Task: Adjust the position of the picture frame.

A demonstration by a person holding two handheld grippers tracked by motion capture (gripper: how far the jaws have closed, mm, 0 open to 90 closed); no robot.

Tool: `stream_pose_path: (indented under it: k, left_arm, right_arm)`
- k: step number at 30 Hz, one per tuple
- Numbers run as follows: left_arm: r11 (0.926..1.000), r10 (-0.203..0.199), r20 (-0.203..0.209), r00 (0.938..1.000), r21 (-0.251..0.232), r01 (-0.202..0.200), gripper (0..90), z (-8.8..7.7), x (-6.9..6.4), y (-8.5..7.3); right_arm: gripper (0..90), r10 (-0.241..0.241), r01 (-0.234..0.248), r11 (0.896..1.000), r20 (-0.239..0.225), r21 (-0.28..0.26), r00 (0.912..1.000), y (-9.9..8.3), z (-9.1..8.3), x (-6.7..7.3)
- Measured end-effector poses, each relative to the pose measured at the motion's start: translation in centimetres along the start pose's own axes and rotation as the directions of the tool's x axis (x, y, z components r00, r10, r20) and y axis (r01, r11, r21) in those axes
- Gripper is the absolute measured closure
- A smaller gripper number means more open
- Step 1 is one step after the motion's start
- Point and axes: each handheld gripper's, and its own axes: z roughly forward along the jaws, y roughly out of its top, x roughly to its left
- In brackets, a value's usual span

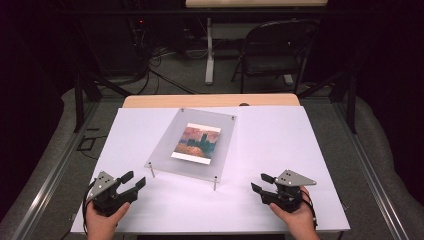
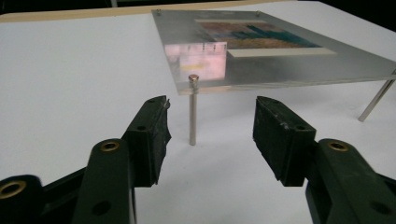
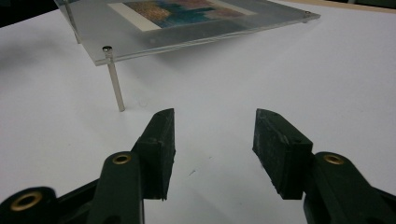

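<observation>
A clear acrylic frame (image 1: 192, 142) holding a painted landscape print (image 1: 197, 141) stands on thin metal legs in the middle of the white table. My left gripper (image 1: 134, 180) is at the near left, open and empty, pointing at the frame's near-left leg (image 2: 193, 112). In the left gripper view the frame (image 2: 280, 51) lies just beyond the jaws. My right gripper (image 1: 262, 182) is at the near right, open and empty. In the right gripper view the near-right leg (image 3: 115, 79) and the frame (image 3: 187, 23) lie ahead to the left.
The white sheet (image 1: 280, 145) covers a wooden table (image 1: 210, 100). A folding chair (image 1: 272, 47) and a table leg (image 1: 209, 50) stand on the floor behind. Metal rails (image 1: 370, 175) run along both sides of the table.
</observation>
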Motion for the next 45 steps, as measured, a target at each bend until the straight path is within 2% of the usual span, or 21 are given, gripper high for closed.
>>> stream_pose_path:
  k: [5, 11, 13, 16, 19, 23, 30, 36, 45]
  left_arm:
    - [0.9987, -0.002, -0.004, 1.0000, 0.051, 0.002, 50.9, 1.3, 0.8, 0.0]
    - [0.9966, -0.008, -0.003, 1.0000, 0.082, 0.009, 54.5, 2.6, 1.3, 0.1]
    - [0.9946, -0.032, 0.026, 0.9991, 0.100, 0.029, 55.7, 3.3, 1.5, 0.2]
    - [0.9921, 0.007, 0.019, 0.9998, 0.125, -0.009, 56.9, 4.2, 1.6, 0.1]
    - [0.9900, 0.020, 0.017, 0.9997, 0.139, -0.023, 57.1, 5.0, 1.7, 0.1]
    - [0.9872, 0.016, 0.029, 0.9994, 0.158, -0.021, 59.8, 6.1, 1.6, 0.2]
    - [0.9891, 0.002, 0.040, 0.9992, 0.147, -0.008, 67.7, 7.0, 1.5, 0.4]
    - [0.9885, 0.026, 0.028, 0.9993, 0.148, -0.030, 74.9, 7.6, 1.3, 0.5]
    - [0.9870, 0.008, 0.040, 0.9992, 0.160, -0.014, 83.4, 7.9, 1.4, 0.2]
  right_arm:
    - [49.6, 0.005, -0.005, 1.000, 0.000, 0.002, 1.0000, 0.0, 0.0, 0.0]
    - [49.4, 0.022, -0.022, 1.000, -0.005, 0.003, 0.9997, -0.1, 0.1, -0.2]
    - [49.2, 0.025, -0.025, 1.000, -0.008, 0.005, 0.9996, -0.1, 0.1, -0.2]
    - [48.6, 0.043, -0.043, 0.999, -0.009, -0.005, 0.9990, -0.1, 0.2, -0.3]
    - [48.5, 0.047, -0.047, 0.999, -0.008, -0.003, 0.9988, -0.1, 0.1, -0.4]
    - [48.3, 0.056, -0.056, 0.998, -0.007, -0.006, 0.9984, -0.2, 0.2, -0.5]
    - [48.5, 0.049, -0.049, 0.999, -0.003, -0.003, 0.9988, -0.1, 0.2, -0.4]
    - [48.9, 0.047, -0.047, 0.999, 0.000, -0.010, 0.9989, -0.1, 0.3, -0.4]
    - [50.6, 0.046, -0.046, 0.999, -0.003, -0.013, 0.9989, 0.0, 0.4, -0.2]
